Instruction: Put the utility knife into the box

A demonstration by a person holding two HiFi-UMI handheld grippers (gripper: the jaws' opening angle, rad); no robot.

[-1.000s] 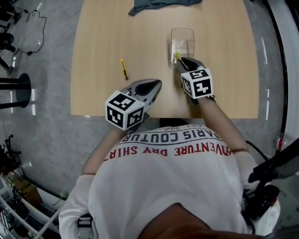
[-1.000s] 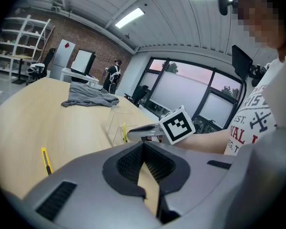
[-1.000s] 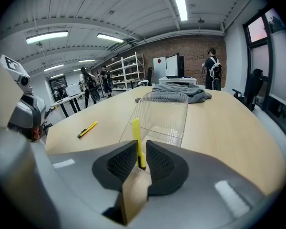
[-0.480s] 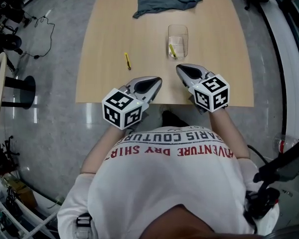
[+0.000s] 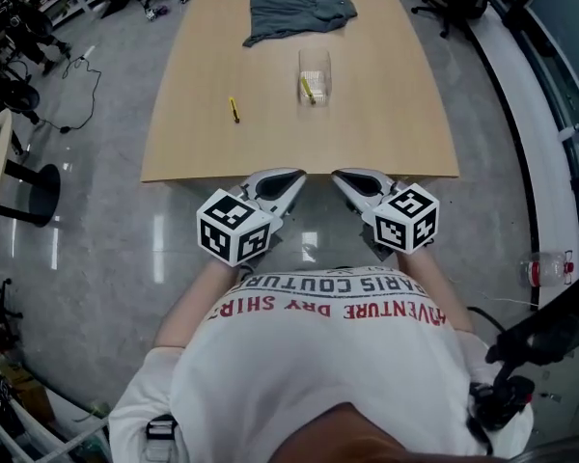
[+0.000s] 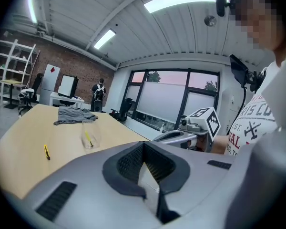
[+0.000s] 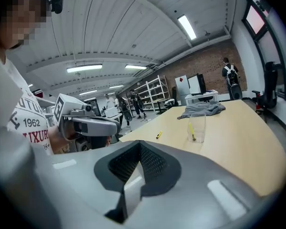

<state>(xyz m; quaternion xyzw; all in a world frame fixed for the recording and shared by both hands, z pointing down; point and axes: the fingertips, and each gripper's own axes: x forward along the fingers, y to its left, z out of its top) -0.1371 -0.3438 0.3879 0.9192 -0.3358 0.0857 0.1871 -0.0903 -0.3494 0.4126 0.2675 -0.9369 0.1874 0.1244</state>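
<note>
A clear box (image 5: 315, 73) stands on the wooden table (image 5: 386, 114), past its middle, with a yellow utility knife (image 5: 308, 90) leaning inside it. A second yellow knife (image 5: 234, 110) lies flat on the table to the box's left. My left gripper (image 5: 291, 177) and right gripper (image 5: 344, 177) hover side by side just off the table's near edge, both shut and holding nothing. The right gripper view shows the box (image 7: 197, 129) and the loose knife (image 7: 158, 135) far ahead; the left gripper view shows the same box (image 6: 88, 134) and knife (image 6: 46, 151).
A grey cloth (image 5: 294, 8) lies crumpled at the table's far end. Grey floor surrounds the table; a plastic bottle (image 5: 540, 270) stands on the floor at right, a round stand (image 5: 39, 181) at left, and chairs beyond the far edge.
My right gripper has drawn back from the box to the table's near edge, leaving a yellow knife inside. The head view has pulled away, so the table looks farther off.
</note>
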